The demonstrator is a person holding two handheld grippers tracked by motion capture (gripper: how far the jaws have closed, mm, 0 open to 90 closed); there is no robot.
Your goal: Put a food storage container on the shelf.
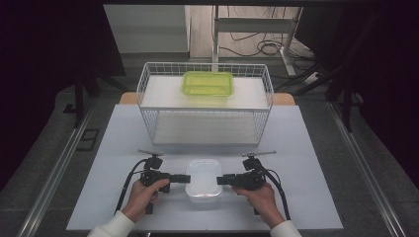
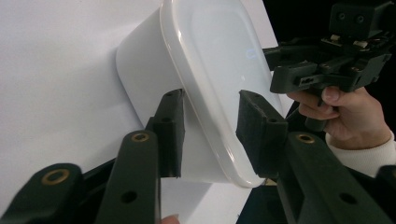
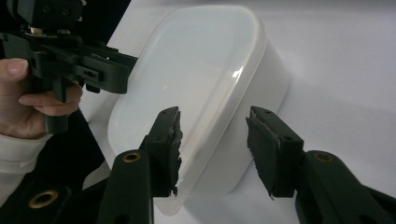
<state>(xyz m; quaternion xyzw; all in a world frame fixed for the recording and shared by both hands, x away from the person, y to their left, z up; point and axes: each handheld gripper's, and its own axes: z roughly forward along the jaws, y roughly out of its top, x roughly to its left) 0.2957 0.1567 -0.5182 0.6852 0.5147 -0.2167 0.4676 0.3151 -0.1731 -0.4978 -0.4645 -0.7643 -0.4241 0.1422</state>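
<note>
Lying between both tools (image 1: 187, 178) (image 1: 219, 179), the white container (image 1: 203, 180) straddled by their jaws.

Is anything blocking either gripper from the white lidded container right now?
Nothing visible does. The left gripper and the right gripper each straddle a rim edge of the white container from opposite ends, with only bare table around. Neither gripper's pads are visibly pressing on it.
</note>
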